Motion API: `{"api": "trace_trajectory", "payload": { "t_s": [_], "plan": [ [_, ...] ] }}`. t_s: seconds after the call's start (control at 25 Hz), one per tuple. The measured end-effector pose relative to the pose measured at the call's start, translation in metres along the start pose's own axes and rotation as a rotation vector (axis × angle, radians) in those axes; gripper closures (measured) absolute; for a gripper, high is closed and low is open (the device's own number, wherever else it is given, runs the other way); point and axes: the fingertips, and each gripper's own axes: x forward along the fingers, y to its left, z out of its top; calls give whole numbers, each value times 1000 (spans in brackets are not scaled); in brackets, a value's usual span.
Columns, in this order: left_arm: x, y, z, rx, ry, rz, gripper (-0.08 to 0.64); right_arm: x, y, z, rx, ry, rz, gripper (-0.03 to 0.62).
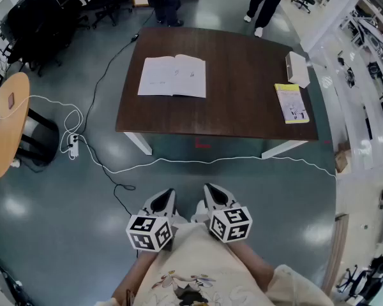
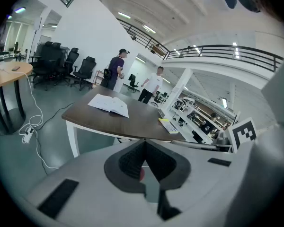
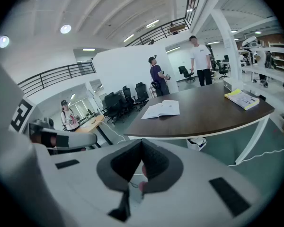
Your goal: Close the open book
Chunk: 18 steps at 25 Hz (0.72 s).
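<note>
An open white book (image 1: 173, 76) lies flat on the left part of a dark brown table (image 1: 242, 110). It also shows on the table in the left gripper view as the book (image 2: 109, 104) and in the right gripper view as the book (image 3: 162, 109). Both grippers hang close to the person's body, well short of the table. My left gripper (image 1: 163, 201) is shut and empty, its jaws meeting at the tip (image 2: 144, 141). My right gripper (image 1: 212, 195) is shut and empty too (image 3: 141, 142).
A yellow booklet (image 1: 292, 102) and a white box (image 1: 297, 69) lie at the table's right end. A white cable (image 1: 179, 162) runs over the floor before the table. A round wooden table (image 1: 4, 123) stands at left. Two people (image 1: 264, 2) stand beyond the table.
</note>
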Motion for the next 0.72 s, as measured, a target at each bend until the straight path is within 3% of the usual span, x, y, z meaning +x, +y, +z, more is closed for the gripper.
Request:
{"api": "trace_trajectory", "payload": {
  "t_s": [0.28,0.72],
  "plan": [
    [4,-47,-18,44,26,2,554,-41,-26,-11,-12,16,-10,588],
    [6,-67,-21,29,10,50,554,-52,-20,-9,-57,26,103,586]
  ]
}}
